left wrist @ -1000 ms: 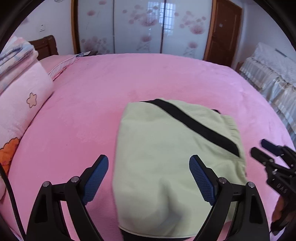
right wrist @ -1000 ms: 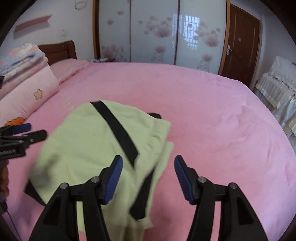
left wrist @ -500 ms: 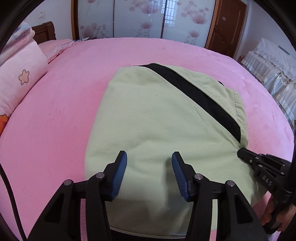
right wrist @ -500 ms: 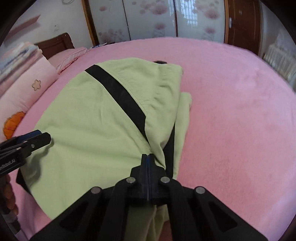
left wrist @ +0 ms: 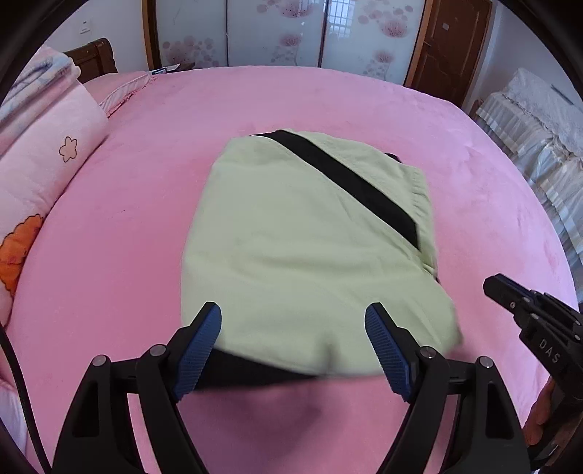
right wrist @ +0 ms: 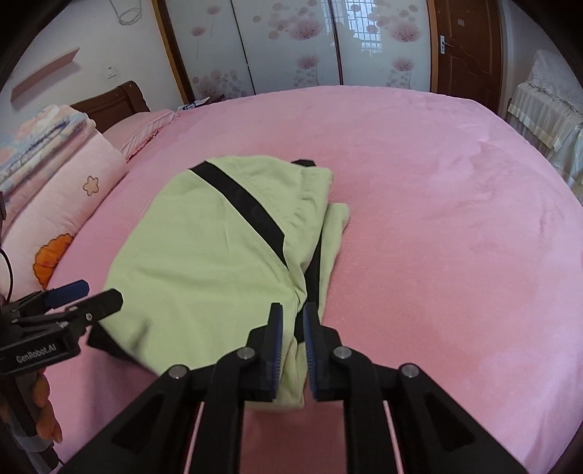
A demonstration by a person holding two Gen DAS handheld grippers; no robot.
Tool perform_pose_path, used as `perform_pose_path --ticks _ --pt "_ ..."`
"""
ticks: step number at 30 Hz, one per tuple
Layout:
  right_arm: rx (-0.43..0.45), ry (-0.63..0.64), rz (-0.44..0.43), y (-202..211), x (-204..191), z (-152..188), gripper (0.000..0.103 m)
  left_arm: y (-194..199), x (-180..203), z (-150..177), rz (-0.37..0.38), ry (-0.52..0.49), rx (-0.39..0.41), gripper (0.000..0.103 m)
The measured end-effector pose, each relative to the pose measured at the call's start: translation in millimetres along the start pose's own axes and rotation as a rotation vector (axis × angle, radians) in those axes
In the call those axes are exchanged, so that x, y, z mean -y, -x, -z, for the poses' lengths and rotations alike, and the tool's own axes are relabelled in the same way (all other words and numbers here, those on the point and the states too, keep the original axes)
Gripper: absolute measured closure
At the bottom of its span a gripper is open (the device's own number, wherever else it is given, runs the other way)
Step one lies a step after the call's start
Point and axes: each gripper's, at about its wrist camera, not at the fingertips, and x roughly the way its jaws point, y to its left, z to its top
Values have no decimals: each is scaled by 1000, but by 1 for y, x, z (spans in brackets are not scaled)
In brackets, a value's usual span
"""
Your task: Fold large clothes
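Observation:
A light green garment point(left wrist: 309, 237) with a black stripe lies folded on the pink bed point(left wrist: 328, 102). My left gripper point(left wrist: 293, 313) hovers over its near edge with the jaws wide and opening. Cloth lies between the fingers, but neither pad presses on it. In the right wrist view the garment point(right wrist: 204, 255) has a loose flap along its right side. My right gripper point(right wrist: 293, 313) is at the near right corner, its jaws a narrow gap apart and opening, with cloth showing in the gap. Each gripper shows in the other's view: left gripper point(right wrist: 98, 293), right gripper point(left wrist: 492, 286).
Stacked pink quilts point(left wrist: 43, 146) line the bed's left side below a wooden headboard point(right wrist: 116, 102). Flowered sliding wardrobe doors point(left wrist: 284, 32) and a brown door point(left wrist: 448, 47) stand behind. Cloth-covered furniture point(left wrist: 539, 127) sits off the right edge. Bare pink bedding point(right wrist: 437, 218) spreads to the right.
Both grippers went in over the garment and came back towards its near edge. The left jaws narrowed, then widened again. The right jaws shut fully, then parted a little.

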Motion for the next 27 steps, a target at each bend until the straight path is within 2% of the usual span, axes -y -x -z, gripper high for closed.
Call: perform_pose_path --ticks 7,9,11,16,19,25,27 --pt "16 -14 -27 114 2 20 89 90 38 19 57 -13 -5 23" --pt "25 -15 -30 146 4 27 78 119 51 25 87 -3 -5 21" --pt "46 -15 -28 178 8 33 73 142 64 31 90 -7 -2 15" --pt "87 -57 -33 253 23 50 70 212 103 47 140 -9 29 14" --pt "103 -75 -41 288 31 59 70 246 122 57 129 3 51 14" --pt "61 -29 -52 349 31 77 69 316 159 84 124 43 68 14" --pt "47 -10 -61 365 31 85 66 337 171 97 111 43 74 14"
